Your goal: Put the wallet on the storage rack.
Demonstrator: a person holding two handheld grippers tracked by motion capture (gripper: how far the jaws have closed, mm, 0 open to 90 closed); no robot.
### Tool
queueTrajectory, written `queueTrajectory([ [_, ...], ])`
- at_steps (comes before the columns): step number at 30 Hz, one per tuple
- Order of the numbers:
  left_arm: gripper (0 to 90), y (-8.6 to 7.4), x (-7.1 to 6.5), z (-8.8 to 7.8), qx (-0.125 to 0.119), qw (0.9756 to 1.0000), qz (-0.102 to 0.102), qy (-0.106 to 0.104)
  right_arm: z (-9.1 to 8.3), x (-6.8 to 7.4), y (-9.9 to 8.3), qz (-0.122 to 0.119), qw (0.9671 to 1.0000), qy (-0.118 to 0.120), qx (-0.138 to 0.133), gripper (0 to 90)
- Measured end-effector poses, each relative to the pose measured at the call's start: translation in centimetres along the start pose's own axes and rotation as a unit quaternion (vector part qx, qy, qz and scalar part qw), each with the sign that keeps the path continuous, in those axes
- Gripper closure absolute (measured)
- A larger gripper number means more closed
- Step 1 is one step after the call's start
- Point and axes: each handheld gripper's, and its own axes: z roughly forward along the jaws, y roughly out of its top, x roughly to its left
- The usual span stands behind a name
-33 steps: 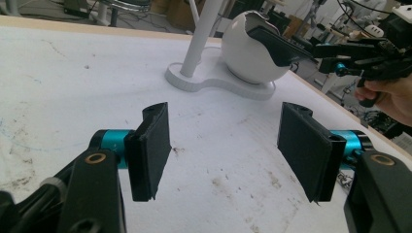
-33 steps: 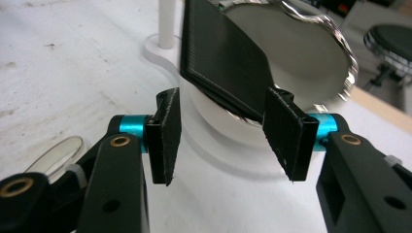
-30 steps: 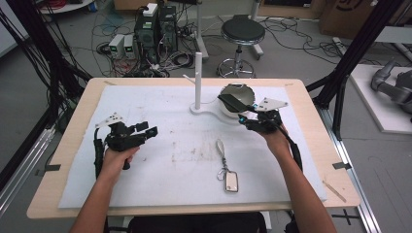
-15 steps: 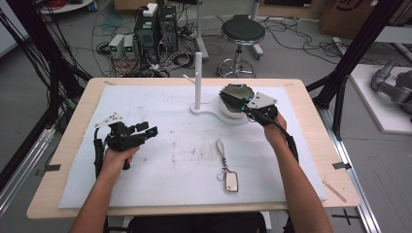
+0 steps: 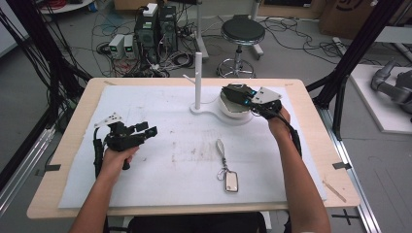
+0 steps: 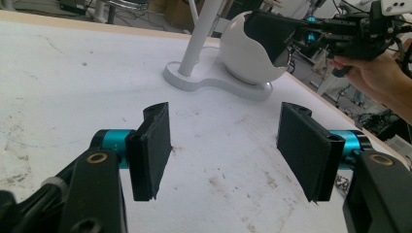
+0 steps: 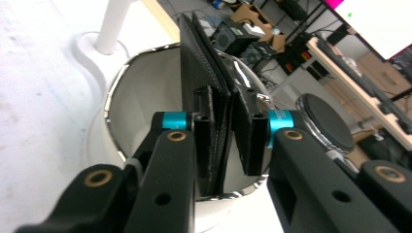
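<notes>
Wallet [image 7: 204, 82] is sitting pinched between the right gripper's [image 5: 243, 96] closed jaws, standing over the white bowl [image 5: 228, 109] near the desk's far edge, while the left gripper [image 5: 145, 132] is hovering open, empty.

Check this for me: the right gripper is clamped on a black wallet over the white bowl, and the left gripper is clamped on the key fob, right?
Not quite. The left gripper holds nothing: the left gripper view shows its jaws open over bare table, and in the high view the key fob lies apart from it. The rest stands: the right gripper is clamped on the black wallet over the white bowl.
</notes>
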Motion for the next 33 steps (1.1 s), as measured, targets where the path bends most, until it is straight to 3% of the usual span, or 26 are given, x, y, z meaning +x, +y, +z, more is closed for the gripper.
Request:
queueTrajectory([
  [3,37.0,0.0,0.0,0.0,-0.001,1.0,0.001,0.001,-0.1,0.1,-0.1,0.007,0.9998,0.017,0.005,71.5],
  [7,37.0,0.0,0.0,-0.1,-0.001,1.0,-0.001,0.0,-0.7,-0.1,-0.5,0.046,0.9986,0.027,-0.001,61.0],
  [9,37.0,0.0,0.0,-0.1,-0.001,1.0,0.0,0.0,-1.2,-0.3,-0.9,0.079,0.9963,0.033,-0.001,53.5],
  [10,37.0,0.0,0.1,-0.1,-0.002,1.0,0.0,0.0,-1.3,-0.3,-1.0,0.099,0.9946,0.032,0.0,49.5],
  [13,37.0,0.0,0.0,-0.1,-0.001,1.0,0.001,0.0,-2.2,-0.8,-1.7,0.165,0.9852,0.044,0.01,45.0],
  [16,36.8,0.0,0.0,-0.1,-0.003,1.0,0.009,0.004,-3.0,-0.8,-2.3,0.196,0.9796,0.041,0.018,36.4],
  [19,33.6,0.0,-0.1,-0.2,-0.006,0.9995,0.024,0.017,-3.7,-0.5,-3.1,0.229,0.9719,0.036,0.04,26.0],
  [23,24.4,0.2,-0.3,-0.2,-0.011,0.9991,0.026,0.031,-5.0,0.2,-4.5,0.262,0.9624,0.033,0.062,21.8],
  [25,17.5,0.2,-0.3,-0.2,-0.012,0.9987,0.031,0.038,-5.8,0.7,-5.1,0.264,0.9611,0.033,0.073,21.8],
  [26,17.6,0.2,-0.3,-0.2,-0.012,0.9985,0.034,0.04,-6.3,1.0,-5.3,0.269,0.9598,0.034,0.074,21.7],
  [28,17.6,0.1,-0.4,-0.3,-0.012,0.9985,0.035,0.041,-7.1,1.6,-5.6,0.267,0.9601,0.03,0.076,21.7],
  [33,17.6,-0.1,-0.5,-0.5,-0.014,0.9976,0.05,0.047,-8.7,3.1,-5.8,0.253,0.9654,0.011,0.064,21.6],
])
